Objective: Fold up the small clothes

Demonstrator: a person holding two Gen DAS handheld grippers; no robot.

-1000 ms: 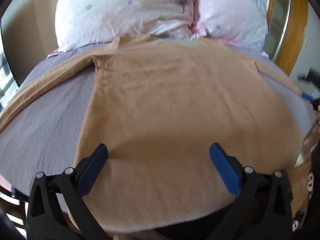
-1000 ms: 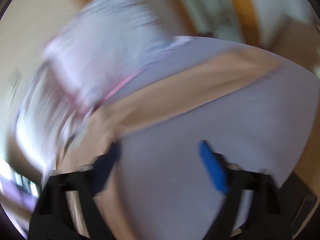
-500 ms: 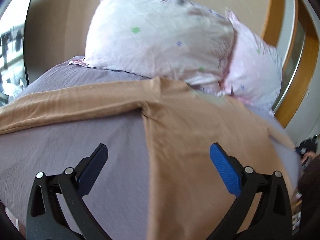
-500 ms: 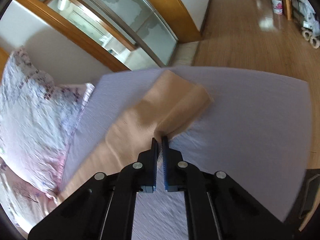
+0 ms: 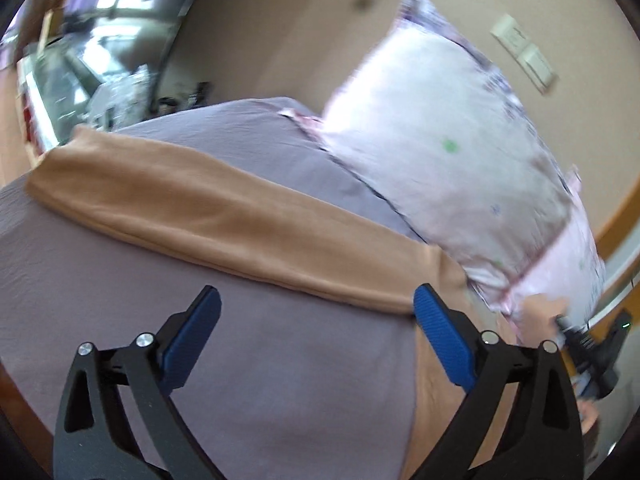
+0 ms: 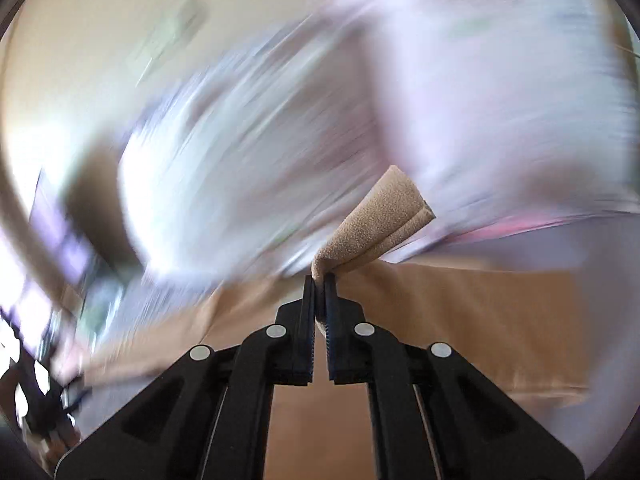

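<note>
On the bed, over a lilac-grey crinkled sheet (image 5: 280, 380), lies the tan, soft-knit long-sleeved top (image 5: 224, 220). In the left wrist view only 1 sleeve and a strip of the body show. The sleeve is a long flat band whose long axis runs from the cuff at about 10 o'clock down to the shoulder at about 3 o'clock, just beyond the left gripper (image 5: 316, 320). That gripper is spread wide with nothing between its blue ribbed pads (image 5: 440, 344); the right-hand pad sits just beside the armpit seam, while the cuff is well apart from it.

The right gripper (image 6: 319, 280) is pressed together, pinching a doubled fold of the same tan knit, which stands up from the tips toward 1 o'clock with its nubbly surface and layered edge showing. The rest of the cloth trails flat toward 3 o'clock and 6 o'clock. The background there is heavily smeared, so I cannot tell how high the fold is off the bed.

A pale pink-and-white flowered pillow (image 5: 460, 160) lies at 1 o'clock, touching the shoulder area.

Judging from this, the left sleeve is the left gripper's job: it is nearer, and the band lies crosswise ahead, so a grasp near the cuff suits folding it inward. Thin stretchy knit will likely sag and slip.
</note>
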